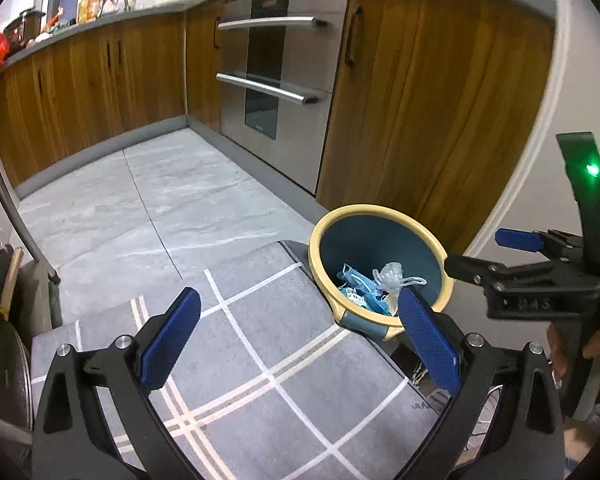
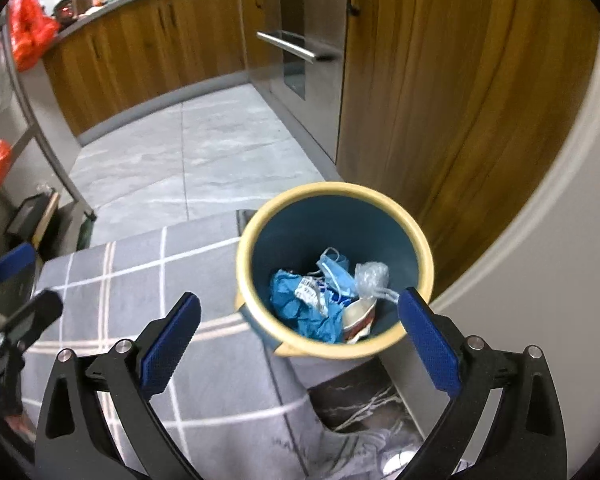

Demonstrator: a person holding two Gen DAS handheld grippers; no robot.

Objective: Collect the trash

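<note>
1. Kitchen: wooden cabinets, a steel oven and a grey tiled floor.
2. A grey checked mat lies on the tiles.
3. The blue trash bin, yellow-rimmed, stands upright at the mat's edge beside the cabinet, mouth up.
4. Inside lie blue wrappers, a face mask, a clear plastic bag and a paper cup.
5. The left gripper and the right gripper gape wide, holding nothing.
</note>
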